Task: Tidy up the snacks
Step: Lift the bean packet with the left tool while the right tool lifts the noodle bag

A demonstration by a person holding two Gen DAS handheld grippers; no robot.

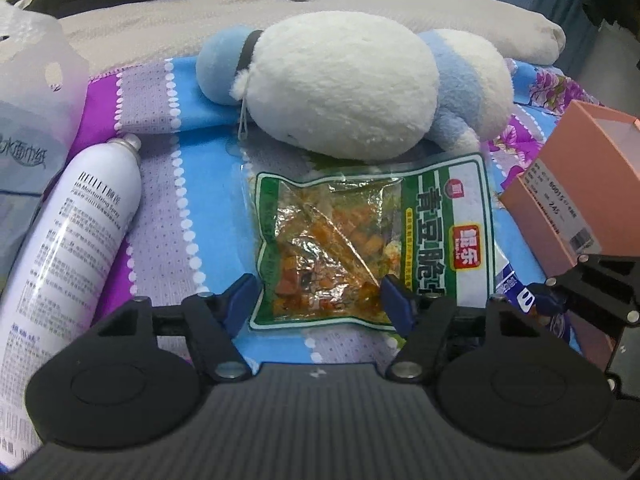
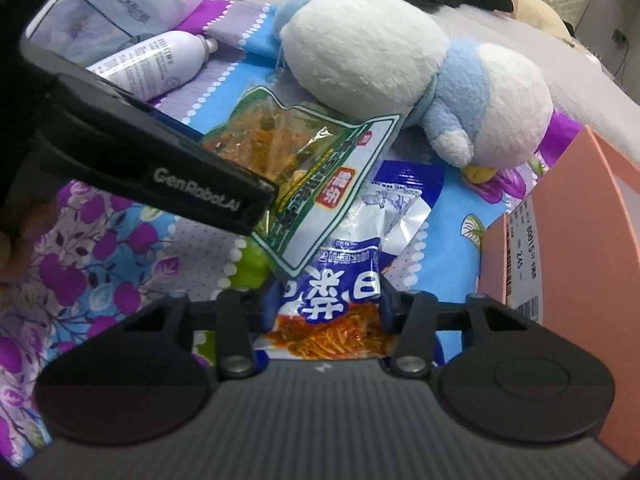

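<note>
You are working low over a bed, and the sorting is looking barely begun: both snack packets are lying on the bedspread point(image 1: 200, 208) and the pink box point(image 1: 576, 200) at the right edge of the left wrist view is showing an open top with nothing visible inside, though most of its inside is hidden. Your left claw point(image 1: 320, 300) is straddling the lower end of the green bean snack packet point(image 1: 360, 236), its blue pads sitting at the packet's two edges in the lower middle of the frame; they are looking as if they are touching the film, but whether they are really pinching it I cannot tell. Your right claw point(image 2: 326, 306) is closing in on the blue noodle snack packet point(image 2: 340, 280) in the lower middle of the right wrist view, with the pads pressing against both sides of the crinkled wrapper, so it is reading as a grip. The green packet is overlapping the blue one there, and its far end is lying against the plush toy point(image 1: 352, 84) that is filling the upper middle. Both packets are waiting to be lifted and put away, probably into the box, which is my guess only. To the left a white spray can point(image 1: 76, 232) is lying on its side beside a translucent tissue pack point(image 1: 32, 92). The bedspread is showing blue, lilac and purple stripes with flowers, a grey blanket point(image 1: 160, 16) is spreading behind it, and dark clothing is lying along the top
</note>
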